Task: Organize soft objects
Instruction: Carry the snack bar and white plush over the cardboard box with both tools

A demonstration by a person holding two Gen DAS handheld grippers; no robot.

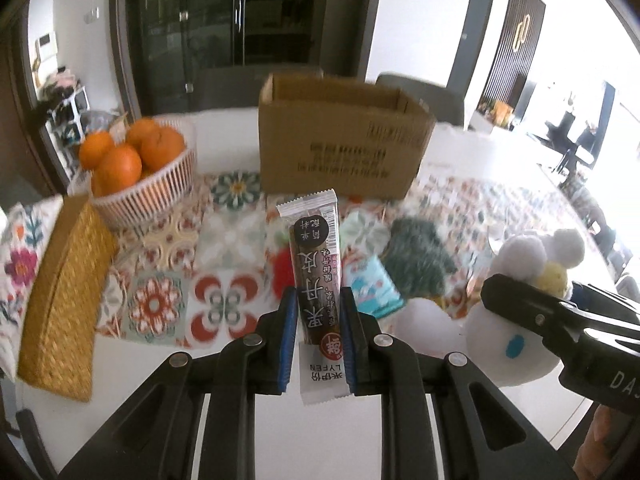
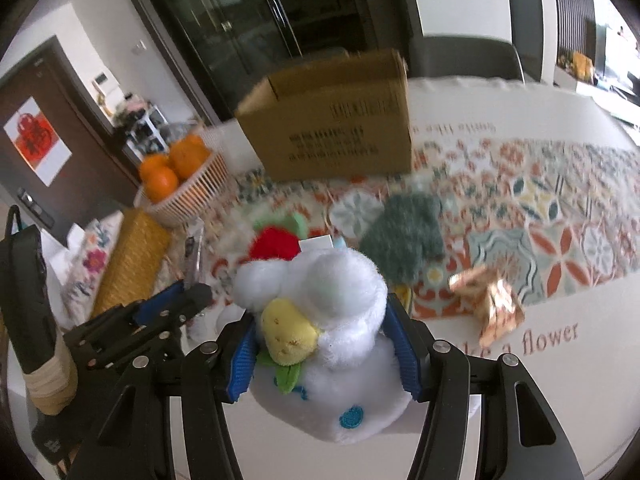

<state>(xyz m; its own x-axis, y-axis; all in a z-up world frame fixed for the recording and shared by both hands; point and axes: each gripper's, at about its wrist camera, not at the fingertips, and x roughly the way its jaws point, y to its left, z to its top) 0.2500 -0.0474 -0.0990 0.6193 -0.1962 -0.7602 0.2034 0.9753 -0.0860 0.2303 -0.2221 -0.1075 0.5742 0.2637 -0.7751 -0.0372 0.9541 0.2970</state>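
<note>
I see the table [image 1: 224, 124] spread with a patterned cloth [image 1: 228, 240], and at its far side the open cardboard box [image 1: 340, 140] stands upright, the biggest thing on it. Left of the box sits a white ribbed basket [image 1: 160, 188] heaped with oranges [image 1: 120, 164], and just in front of that lies a woven yellow case [image 1: 60, 300]. In my right gripper [image 2: 320, 344] I have the white plush toy [image 2: 340, 320] squeezed between both blue pads, lifted above the table's near edge, its yellow patch facing the camera. Beyond it on the cloth lie a dark green fuzzy piece [image 2: 404, 236] and a red plush item [image 2: 272, 244], apart from each other, and to the right a crumpled copper-coloured foil wrapper [image 2: 488, 304]. My left gripper [image 1: 318, 332] is clamped on a long snack bar packet [image 1: 316, 280], held upright in the air in front of the box. A pale blue packet [image 1: 372, 284] lies just right of it on the cloth.
</note>
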